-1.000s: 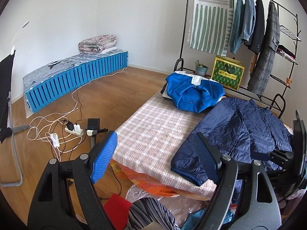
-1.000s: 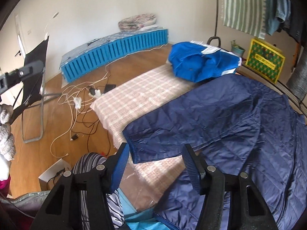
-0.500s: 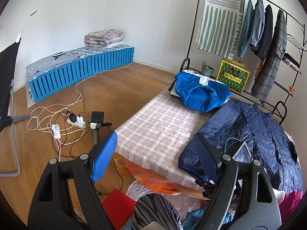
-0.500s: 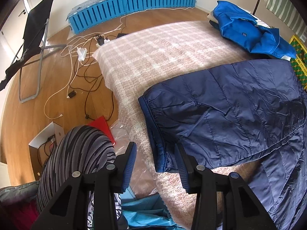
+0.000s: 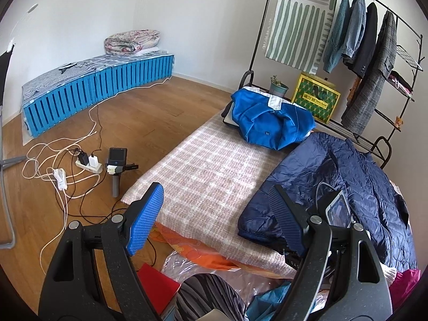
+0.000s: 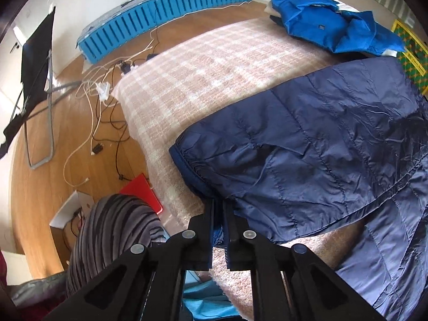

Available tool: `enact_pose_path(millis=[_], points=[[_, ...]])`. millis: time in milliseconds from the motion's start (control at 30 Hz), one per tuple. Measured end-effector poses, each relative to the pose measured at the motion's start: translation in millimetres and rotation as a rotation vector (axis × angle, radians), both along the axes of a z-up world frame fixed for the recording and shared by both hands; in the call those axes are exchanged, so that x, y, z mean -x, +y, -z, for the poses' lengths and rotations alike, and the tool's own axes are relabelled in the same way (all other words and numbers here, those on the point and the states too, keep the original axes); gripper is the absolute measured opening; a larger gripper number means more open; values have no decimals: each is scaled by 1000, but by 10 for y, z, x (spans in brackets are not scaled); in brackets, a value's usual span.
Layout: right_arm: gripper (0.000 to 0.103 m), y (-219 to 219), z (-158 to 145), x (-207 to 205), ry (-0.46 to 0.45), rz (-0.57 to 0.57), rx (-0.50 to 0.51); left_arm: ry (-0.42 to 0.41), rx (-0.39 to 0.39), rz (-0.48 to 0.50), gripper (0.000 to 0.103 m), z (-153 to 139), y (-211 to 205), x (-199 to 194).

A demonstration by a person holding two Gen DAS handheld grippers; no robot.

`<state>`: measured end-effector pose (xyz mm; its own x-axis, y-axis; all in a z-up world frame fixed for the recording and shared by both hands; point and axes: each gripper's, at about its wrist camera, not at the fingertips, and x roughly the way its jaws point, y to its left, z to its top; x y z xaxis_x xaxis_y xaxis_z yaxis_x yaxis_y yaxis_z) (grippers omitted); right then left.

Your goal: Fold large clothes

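Navy quilted jacket point(image 6: 321, 139) spread on checked mattress point(image 6: 203, 61), cuff at its near edge. Right gripper point(image 6: 218, 206) just clenched on that cuff; left gripper point(image 5: 216, 214) agape, empty. Sleeve-fold step: next, probably carrying cuff across jacket.

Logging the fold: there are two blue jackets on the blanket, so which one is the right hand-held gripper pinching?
The navy quilted jacket. The right hand-held gripper is shut on its cuff at the near edge; the bright blue jacket lies untouched at the far end.
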<state>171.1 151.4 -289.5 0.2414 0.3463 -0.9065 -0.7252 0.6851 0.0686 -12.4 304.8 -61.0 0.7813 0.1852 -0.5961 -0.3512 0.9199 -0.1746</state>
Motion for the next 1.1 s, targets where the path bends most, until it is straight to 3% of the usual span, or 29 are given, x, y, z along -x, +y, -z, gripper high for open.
enact_pose_path(millis=[300,467,767,933,1100], points=[[1,-802,-916,-394,-55,237,-300,-8,-37,67,83,-42,-193,-323],[1,-1423,-1187,-659,-88,333,-403,6,-61,81,83,13,-489,-470],[1,-2869,-1173,-1235,-98,556,-513,89,-98,137,83,237,-1249,-851],[1,-3733,-993,-1417,-23,694,-525,136,-109,277,83,367,-1786,-1177],[1,-4157,-951,-1372,19,731,-492,184,-79,417,83,608,-2330,-1487]])
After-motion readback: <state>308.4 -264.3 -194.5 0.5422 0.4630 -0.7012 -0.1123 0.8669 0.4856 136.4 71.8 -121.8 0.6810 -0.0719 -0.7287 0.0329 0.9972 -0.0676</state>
